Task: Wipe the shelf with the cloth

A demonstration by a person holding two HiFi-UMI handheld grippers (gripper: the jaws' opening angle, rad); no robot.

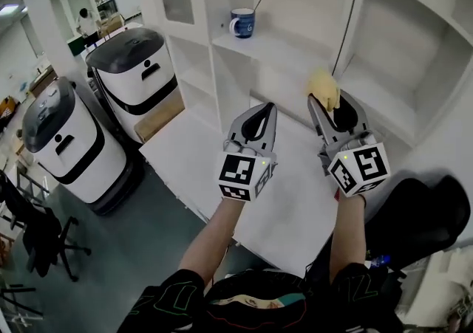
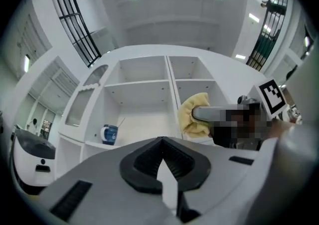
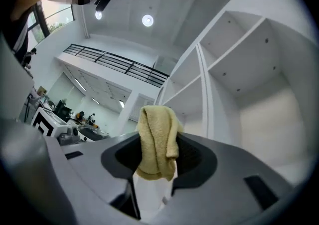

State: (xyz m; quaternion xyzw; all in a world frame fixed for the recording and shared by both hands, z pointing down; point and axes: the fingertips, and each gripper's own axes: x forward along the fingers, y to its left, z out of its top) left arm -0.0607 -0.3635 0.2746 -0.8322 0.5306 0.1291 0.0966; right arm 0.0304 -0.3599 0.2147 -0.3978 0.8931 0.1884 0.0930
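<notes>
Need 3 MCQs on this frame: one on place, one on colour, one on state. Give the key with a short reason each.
1. Where does the blue ceramic mug stand?
A. on a board of the white shelf unit
B. on the floor
C. on a chair

2. What colour is the folded terry cloth?
A. blue
B. yellow
C. red

3. What state is the right gripper in?
A. open and empty
B. shut on the mug
C. shut on the cloth

Key:
1 A: the head view shows the mug on a shelf board.
2 B: the cloth is pale yellow in all three views.
3 C: the right gripper view shows the cloth pinched between its jaws.
</notes>
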